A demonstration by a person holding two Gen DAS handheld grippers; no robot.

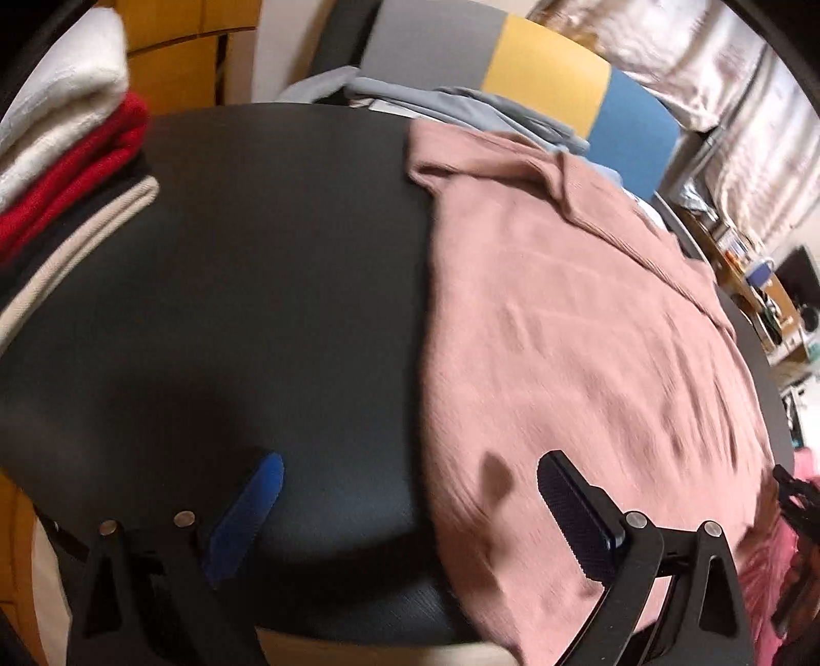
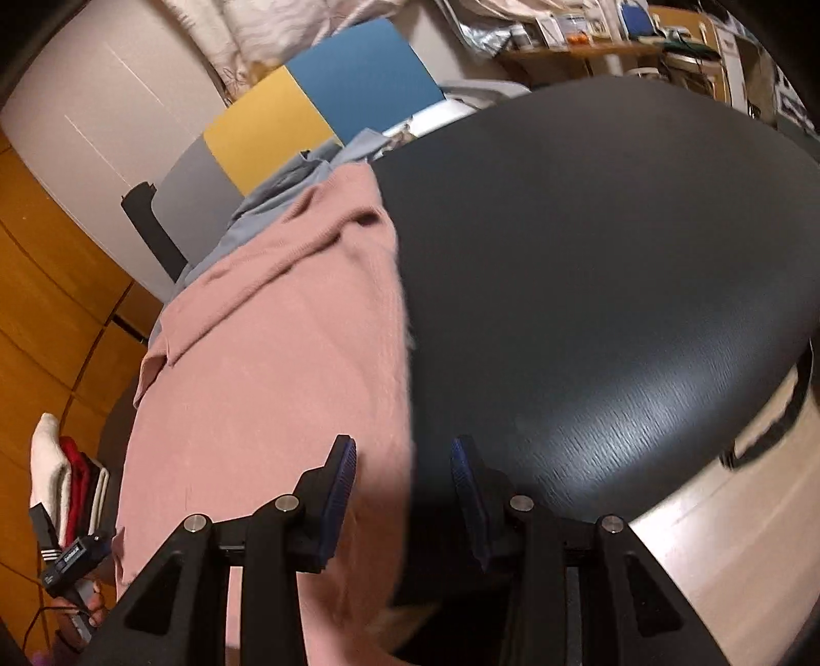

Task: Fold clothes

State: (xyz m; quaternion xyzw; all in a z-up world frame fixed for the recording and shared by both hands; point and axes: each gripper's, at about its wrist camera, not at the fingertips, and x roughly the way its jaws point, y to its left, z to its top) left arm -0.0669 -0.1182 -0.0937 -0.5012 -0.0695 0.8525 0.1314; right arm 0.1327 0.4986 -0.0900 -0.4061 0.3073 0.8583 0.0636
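Note:
A pink knit garment (image 1: 589,328) lies spread on the round black table (image 1: 266,287), with a sleeve folded across its far end. My left gripper (image 1: 410,492) is open above the garment's left edge near the table's front; one finger is over bare table, the other over the cloth. In the right wrist view the same garment (image 2: 277,348) covers the table's left part (image 2: 589,266). My right gripper (image 2: 405,476) is open and straddles the garment's right edge. Neither gripper holds anything.
A stack of folded clothes, white and red on top (image 1: 61,153), sits at the table's left edge and shows in the right wrist view (image 2: 66,486). Grey-blue clothes (image 1: 461,102) lie at the far edge before a chair with grey, yellow and blue panels (image 1: 543,71). Cluttered shelves (image 2: 615,36) stand behind.

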